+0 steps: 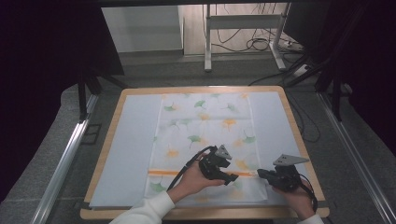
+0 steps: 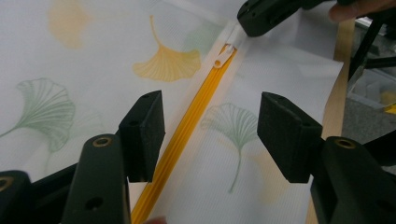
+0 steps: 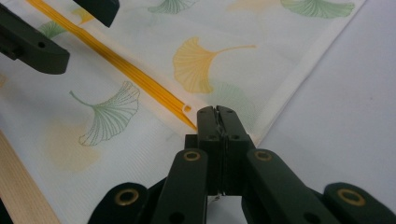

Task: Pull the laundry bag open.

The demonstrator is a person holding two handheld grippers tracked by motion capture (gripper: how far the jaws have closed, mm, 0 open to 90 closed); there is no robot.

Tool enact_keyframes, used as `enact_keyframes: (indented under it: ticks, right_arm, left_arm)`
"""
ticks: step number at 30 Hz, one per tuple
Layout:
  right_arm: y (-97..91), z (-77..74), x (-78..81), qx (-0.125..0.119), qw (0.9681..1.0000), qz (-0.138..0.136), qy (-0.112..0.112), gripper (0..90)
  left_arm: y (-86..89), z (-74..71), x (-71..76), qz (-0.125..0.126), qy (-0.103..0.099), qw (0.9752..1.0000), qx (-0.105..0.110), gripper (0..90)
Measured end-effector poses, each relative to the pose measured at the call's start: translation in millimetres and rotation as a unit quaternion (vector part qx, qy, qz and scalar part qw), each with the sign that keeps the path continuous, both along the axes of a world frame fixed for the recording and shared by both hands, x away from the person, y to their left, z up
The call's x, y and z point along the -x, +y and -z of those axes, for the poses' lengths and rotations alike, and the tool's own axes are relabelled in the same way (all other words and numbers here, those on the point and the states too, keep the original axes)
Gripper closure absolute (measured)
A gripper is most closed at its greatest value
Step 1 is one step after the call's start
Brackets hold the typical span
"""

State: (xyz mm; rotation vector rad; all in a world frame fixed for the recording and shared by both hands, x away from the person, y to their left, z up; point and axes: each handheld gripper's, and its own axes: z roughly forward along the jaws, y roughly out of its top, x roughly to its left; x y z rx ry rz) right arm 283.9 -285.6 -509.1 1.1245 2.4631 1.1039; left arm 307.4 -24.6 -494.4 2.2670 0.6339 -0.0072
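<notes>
A white pouch [image 1: 205,135] printed with green and orange ginkgo leaves lies flat on the table. An orange zipper [image 1: 163,172] runs across its near part. My left gripper [image 1: 231,178] is open, with its jaws low over the pouch on either side of the zipper [image 2: 187,135]; nothing is pinched. The small zipper pull [image 2: 218,60] lies ahead of it, at the zipper's right end. My right gripper [image 3: 217,112] is shut on the pouch's fabric at that end, just past the slider [image 3: 187,108]. In the left gripper view, the right gripper [image 2: 247,25] holds a white tab.
A pale blue mat [image 1: 126,149] covers the wooden table [image 1: 106,140], and the pouch rests on it. Bare wood shows along the near edge [image 3: 18,177]. Beyond the table are a metal stand [image 1: 208,42] and loose cables [image 1: 257,44] on the floor.
</notes>
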Motion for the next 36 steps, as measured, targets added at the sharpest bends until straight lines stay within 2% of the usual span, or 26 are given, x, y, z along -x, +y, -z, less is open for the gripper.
enact_keyframes:
  ticks: [8, 11, 15, 17, 19, 24, 36]
  right_arm:
    - [-0.3, 2.6, 5.8, 0.012, 0.9999, -0.005, 0.011, 88.1]
    - [2.6, 5.5, 6.9, 0.021, 0.9996, -0.011, 0.017, 88.1]
    - [3.8, 8.3, 6.5, 0.03, 0.9992, -0.013, 0.021, 88.2]
    - [2.7, 8.2, 5.7, 0.027, 0.9992, -0.014, 0.025, 88.2]
    - [2.5, 8.5, 5.5, 0.024, 0.9993, -0.011, 0.026, 88.4]
    - [1.1, 8.5, 4.9, 0.022, 0.9992, -0.011, 0.031, 88.6]
    - [0.9, 8.5, 4.8, 0.022, 0.9993, -0.01, 0.03, 88.6]
  left_arm:
    - [-28.3, 4.6, -8.0, 0.02, 0.03, 0.9993, 0.011, 48.7]
    - [-38.7, 9.5, -11.7, 0.032, 0.039, 0.9987, -0.003, 52.4]
    - [-42.6, 13.4, -16.7, 0.04, 0.041, 0.9982, -0.015, 54.8]
    - [-44.3, 15.1, -19.1, 0.041, 0.048, 0.9979, -0.015, 56.5]
    - [-45.6, 16.7, -22.2, 0.047, 0.049, 0.9974, -0.024, 58.2]
    - [-47.7, 21.5, -25.5, 0.052, 0.059, 0.9967, -0.021, 63.4]
    - [-56.6, 23.9, -27.2, 0.063, 0.056, 0.9962, -0.021, 74.1]
